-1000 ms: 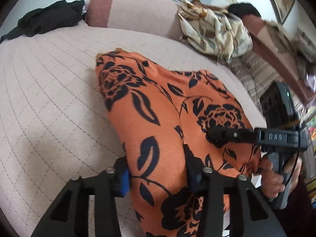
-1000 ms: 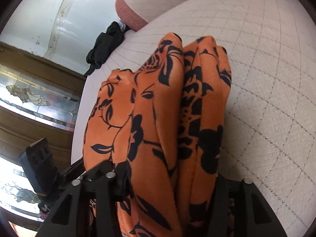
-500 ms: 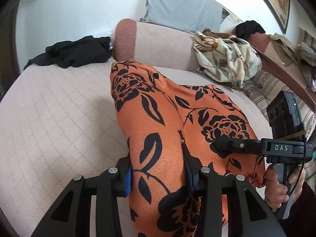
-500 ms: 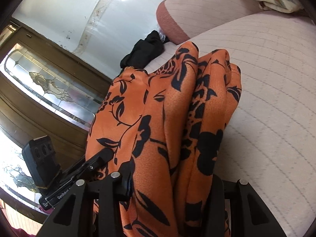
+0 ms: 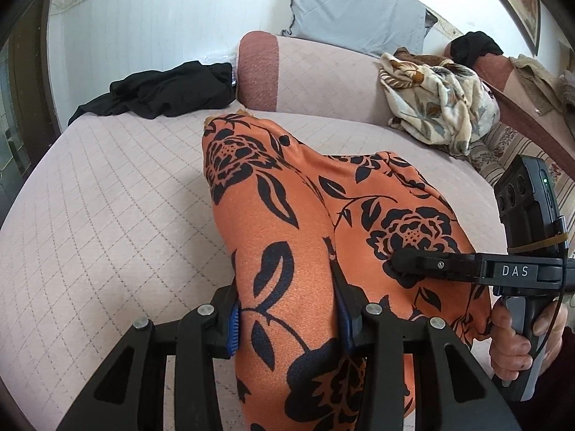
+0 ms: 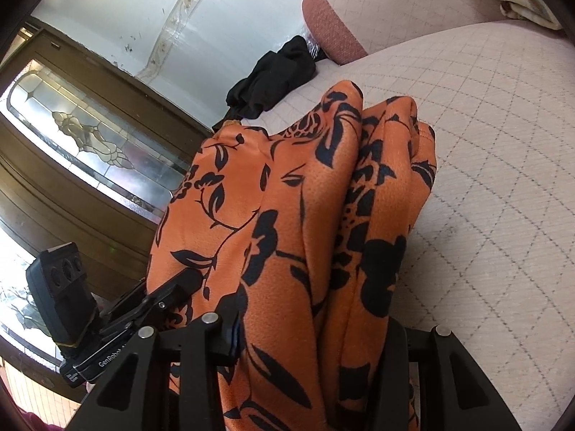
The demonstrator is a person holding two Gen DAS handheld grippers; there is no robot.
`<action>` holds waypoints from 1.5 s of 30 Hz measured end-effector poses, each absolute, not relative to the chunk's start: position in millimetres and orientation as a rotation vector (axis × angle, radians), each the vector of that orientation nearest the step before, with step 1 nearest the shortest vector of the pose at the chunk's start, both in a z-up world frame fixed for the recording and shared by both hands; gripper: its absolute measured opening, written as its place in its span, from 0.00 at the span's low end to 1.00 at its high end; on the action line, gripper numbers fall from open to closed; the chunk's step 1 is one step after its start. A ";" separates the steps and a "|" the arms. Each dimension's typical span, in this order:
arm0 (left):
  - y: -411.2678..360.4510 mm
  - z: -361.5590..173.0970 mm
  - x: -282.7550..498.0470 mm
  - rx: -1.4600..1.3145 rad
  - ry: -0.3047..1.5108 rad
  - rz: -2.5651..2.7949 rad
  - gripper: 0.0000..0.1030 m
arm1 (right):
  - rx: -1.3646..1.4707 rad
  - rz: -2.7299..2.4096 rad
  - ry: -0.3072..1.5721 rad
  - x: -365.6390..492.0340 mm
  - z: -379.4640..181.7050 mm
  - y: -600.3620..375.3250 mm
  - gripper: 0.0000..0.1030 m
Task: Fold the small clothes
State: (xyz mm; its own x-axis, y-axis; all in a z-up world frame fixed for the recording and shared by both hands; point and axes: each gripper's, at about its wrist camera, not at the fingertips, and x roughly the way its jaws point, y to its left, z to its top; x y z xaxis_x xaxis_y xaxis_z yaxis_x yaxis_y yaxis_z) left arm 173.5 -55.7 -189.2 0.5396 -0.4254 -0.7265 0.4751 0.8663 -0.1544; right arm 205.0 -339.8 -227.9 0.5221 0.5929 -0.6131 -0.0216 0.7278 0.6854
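Gripping orange garment (image 5: pixel 287 251), both tools (image 5: pixel 287 319) (image 6: pixel 312 334) clamped, higher off cushion (image 5: pixel 107 197) than before.

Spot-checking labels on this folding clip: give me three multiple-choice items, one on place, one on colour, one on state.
1. Where is the black garment? A on the bed's far left corner; B in the left gripper; C on the floor
2. What print does the held cloth have? A blue stripes; B orange with black flowers; C plain white
3. What is the left gripper doing? A hanging open; B clamped on the cloth; C out of view

A: it lies by the bolster.
B: visible in both views.
B: cloth fills the space between its pads.
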 end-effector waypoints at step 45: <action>-35.0 -201.2 176.6 -0.016 0.951 -0.362 0.73 | 0.640 0.147 0.884 196.3 -211.1 -366.4 0.58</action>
State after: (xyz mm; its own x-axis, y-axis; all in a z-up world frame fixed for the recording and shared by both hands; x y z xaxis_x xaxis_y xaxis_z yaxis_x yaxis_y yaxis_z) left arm 176.6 -35.0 -201.2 0.5252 -0.3098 -0.7926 0.2956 0.9398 -0.1714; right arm 196.3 -366.4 -211.1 0.6372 0.3745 -0.6736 0.1369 0.8051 0.5771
